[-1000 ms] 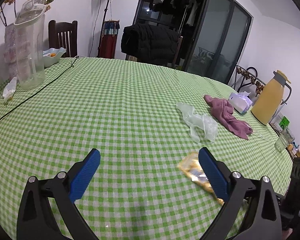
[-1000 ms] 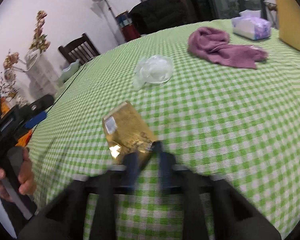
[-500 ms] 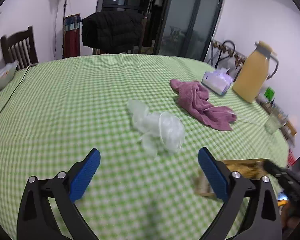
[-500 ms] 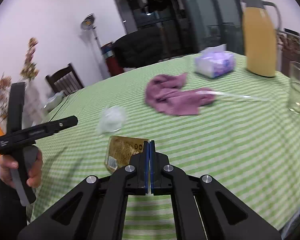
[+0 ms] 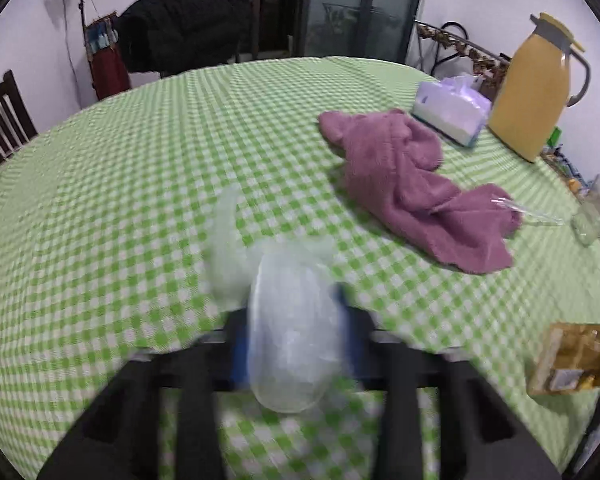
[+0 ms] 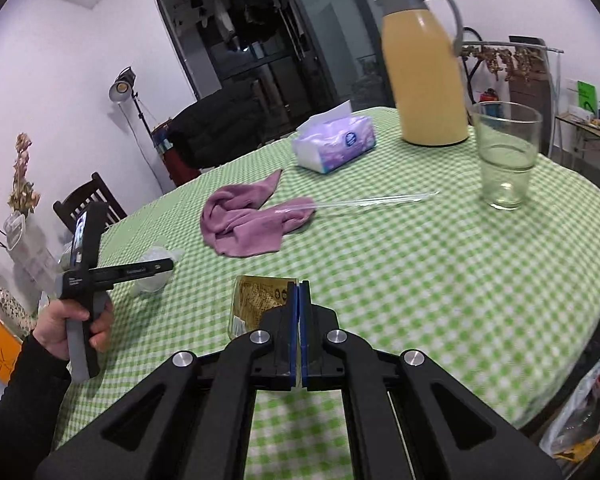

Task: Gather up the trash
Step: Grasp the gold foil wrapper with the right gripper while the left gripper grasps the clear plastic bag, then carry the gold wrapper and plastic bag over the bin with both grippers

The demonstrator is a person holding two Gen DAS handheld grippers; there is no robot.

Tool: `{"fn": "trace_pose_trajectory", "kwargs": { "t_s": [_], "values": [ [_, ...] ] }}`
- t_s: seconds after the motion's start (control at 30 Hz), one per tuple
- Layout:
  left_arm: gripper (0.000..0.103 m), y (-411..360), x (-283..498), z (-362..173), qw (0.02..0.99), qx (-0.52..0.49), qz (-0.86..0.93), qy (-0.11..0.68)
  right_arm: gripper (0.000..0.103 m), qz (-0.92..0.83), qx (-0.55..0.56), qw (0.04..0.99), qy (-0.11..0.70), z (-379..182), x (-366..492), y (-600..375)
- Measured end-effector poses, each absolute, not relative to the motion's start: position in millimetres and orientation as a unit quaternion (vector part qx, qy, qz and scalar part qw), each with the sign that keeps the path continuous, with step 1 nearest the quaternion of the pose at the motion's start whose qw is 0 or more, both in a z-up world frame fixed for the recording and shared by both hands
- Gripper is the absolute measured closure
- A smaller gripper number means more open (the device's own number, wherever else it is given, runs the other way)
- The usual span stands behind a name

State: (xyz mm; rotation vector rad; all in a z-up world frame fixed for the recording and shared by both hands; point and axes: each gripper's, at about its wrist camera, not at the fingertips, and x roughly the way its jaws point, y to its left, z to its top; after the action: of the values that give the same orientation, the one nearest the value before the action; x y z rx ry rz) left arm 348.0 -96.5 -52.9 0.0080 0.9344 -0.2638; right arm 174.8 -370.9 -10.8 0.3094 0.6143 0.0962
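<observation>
On a green-checked table (image 5: 112, 184), the left gripper (image 5: 296, 340) has just been closing, its jaws now around a clear glove (image 5: 288, 332); bare cloth lies open beyond. The right gripper (image 6: 299, 320) pinches a gold wrapper (image 6: 256, 300) above the cloth. A towel (image 6: 248, 220), glass (image 6: 506, 160) and jug (image 6: 424, 76) crowd the far edge.

On the desk (image 6: 440, 280) the towel (image 6: 244, 220) lies in the middle, with the tissue pack (image 6: 334, 148) behind it. The jug (image 6: 424, 80) stands right of the pack, the glass (image 6: 506, 160) nearer, and a straw (image 6: 380, 200) between towel and glass.
</observation>
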Motion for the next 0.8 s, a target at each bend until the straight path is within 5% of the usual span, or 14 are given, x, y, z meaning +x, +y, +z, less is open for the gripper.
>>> {"fn": "trace_pose_trajectory", "kwargs": {
  "t_s": [0.5,0.8],
  "values": [
    [0.089,-122.3,192.3,93.1,0.925,-0.026,-0.273,0.265,0.102,-0.022,0.122,0.967,0.222,48.4,84.4,-419.5],
    [0.089,-238.5,126.3,120.1,0.889,0.007,-0.396,0.230,0.102,-0.235,0.062,0.940,0.241,46.9,-35.6,-547.5]
  ]
}}
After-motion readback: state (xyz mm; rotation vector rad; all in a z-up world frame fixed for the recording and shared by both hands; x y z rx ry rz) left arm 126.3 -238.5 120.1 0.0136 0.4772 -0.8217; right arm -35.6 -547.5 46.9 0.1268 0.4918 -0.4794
